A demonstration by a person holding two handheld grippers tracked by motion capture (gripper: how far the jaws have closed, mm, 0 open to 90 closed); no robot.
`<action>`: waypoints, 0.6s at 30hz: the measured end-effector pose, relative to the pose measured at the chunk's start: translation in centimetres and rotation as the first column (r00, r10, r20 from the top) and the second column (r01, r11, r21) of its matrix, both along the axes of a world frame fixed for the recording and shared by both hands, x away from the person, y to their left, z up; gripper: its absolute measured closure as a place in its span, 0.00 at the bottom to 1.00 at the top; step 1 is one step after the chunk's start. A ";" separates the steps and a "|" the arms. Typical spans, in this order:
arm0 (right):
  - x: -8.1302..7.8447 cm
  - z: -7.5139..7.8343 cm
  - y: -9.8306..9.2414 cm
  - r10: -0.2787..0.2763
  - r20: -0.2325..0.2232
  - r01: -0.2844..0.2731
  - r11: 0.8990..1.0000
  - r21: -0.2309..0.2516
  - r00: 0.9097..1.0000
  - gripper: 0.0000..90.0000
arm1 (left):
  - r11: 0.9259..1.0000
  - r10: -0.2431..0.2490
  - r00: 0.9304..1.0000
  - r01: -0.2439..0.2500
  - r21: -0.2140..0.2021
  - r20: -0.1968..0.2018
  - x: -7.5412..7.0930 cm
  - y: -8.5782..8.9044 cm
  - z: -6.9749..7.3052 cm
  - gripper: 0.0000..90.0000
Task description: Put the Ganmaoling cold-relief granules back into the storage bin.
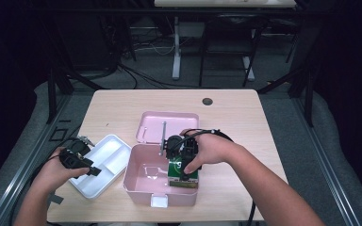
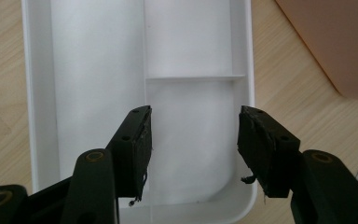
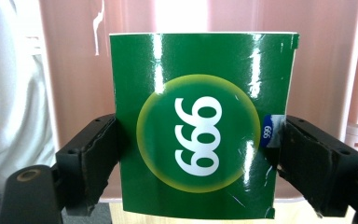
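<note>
Left gripper hovered over the white tray at the left of the worktop, just beside the pink box. Its fingers stood apart with nothing between them, aimed into the tray's smaller near compartment; the divider showed ahead of them in the left gripper view. The tray held nothing that I could see.

The box sat mid-worktop, near the front edge, lid thrown back behind it and a thin metal stay propping it. A white latch sat on the front wall.

Right gripper was down inside the box at its right end, fingers clamped on both sides of a green carton, printed with a yellow-ringed circle and white numerals. The carton stood upright against the box's right wall; whether it touched the floor of the box, I couldn't tell.

Step in hand, my read: carton held in the box, either just going in or about to come out. Can't tell which from this.

Next move calls for:
- if placing: seat the carton flat, spread the fingers, pull straight up clear of the wall and stay
- if removing: keep the squeeze, lift vertically, don't snag the lid stay
- left gripper idle, free to steady the box or tray
</note>
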State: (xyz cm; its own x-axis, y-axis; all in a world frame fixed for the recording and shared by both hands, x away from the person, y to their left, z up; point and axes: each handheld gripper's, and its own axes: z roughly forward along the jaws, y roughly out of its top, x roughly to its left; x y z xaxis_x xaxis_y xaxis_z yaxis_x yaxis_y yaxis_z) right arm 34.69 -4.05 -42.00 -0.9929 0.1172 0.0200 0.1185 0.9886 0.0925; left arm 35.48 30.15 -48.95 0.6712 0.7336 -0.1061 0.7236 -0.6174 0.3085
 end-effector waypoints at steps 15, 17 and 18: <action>0.3 -1.9 0.3 0.001 -0.001 -0.001 1.000 -0.022 1.000 0.17 | 1.000 0.006 1.000 -0.006 0.000 -0.002 0.0 0.0 -0.1 0.50; 0.3 -2.2 0.3 -0.003 -0.005 0.003 1.000 -0.020 1.000 0.18 | 1.000 0.007 1.000 -0.007 -0.002 0.000 0.0 0.0 -0.1 0.50; 0.4 -2.4 0.3 -0.001 -0.009 0.001 1.000 -0.017 1.000 0.28 | 1.000 0.005 1.000 -0.005 -0.003 0.001 0.0 0.1 -0.1 0.50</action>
